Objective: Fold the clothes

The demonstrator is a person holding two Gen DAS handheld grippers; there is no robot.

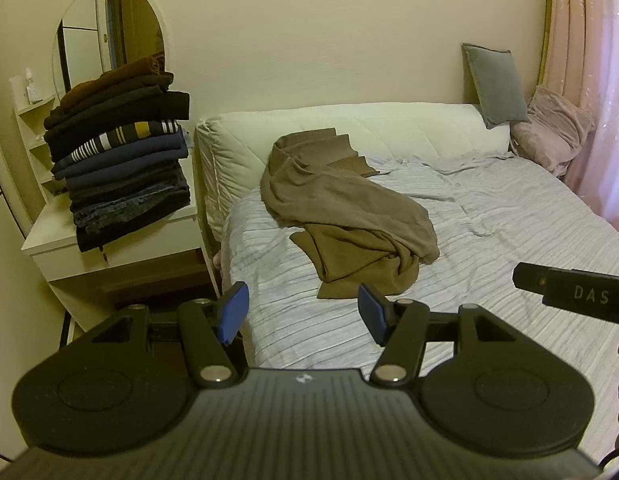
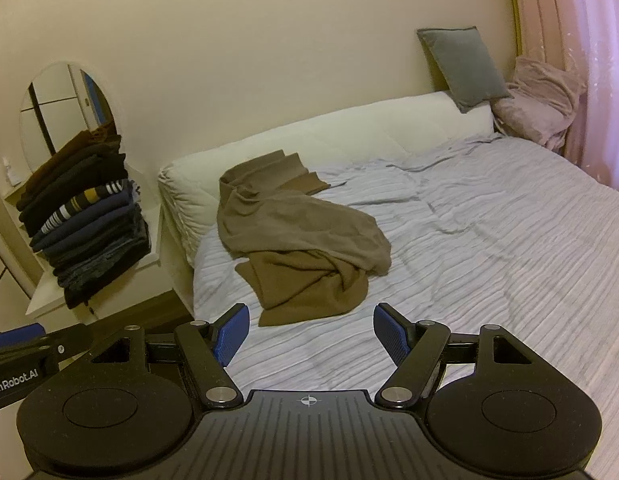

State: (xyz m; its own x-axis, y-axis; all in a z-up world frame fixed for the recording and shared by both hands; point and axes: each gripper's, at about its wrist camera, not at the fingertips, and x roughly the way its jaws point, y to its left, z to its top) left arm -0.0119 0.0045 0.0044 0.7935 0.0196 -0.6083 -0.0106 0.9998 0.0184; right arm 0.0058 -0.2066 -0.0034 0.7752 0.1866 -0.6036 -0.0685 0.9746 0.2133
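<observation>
Both grippers, left gripper [image 1: 303, 312] and right gripper [image 2: 311, 334], hover spread wide and empty near the crumpled brown garment [image 1: 345, 212] lying mid-left on the striped bedsheet [image 1: 509, 216], where pinching several bunched layers together would likely spoil the fold.

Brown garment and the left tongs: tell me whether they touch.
Apart. The left wrist view shows the left tongs open and empty, with a strip of striped bedsheet visible between their tips and the crumpled brown garment.
</observation>
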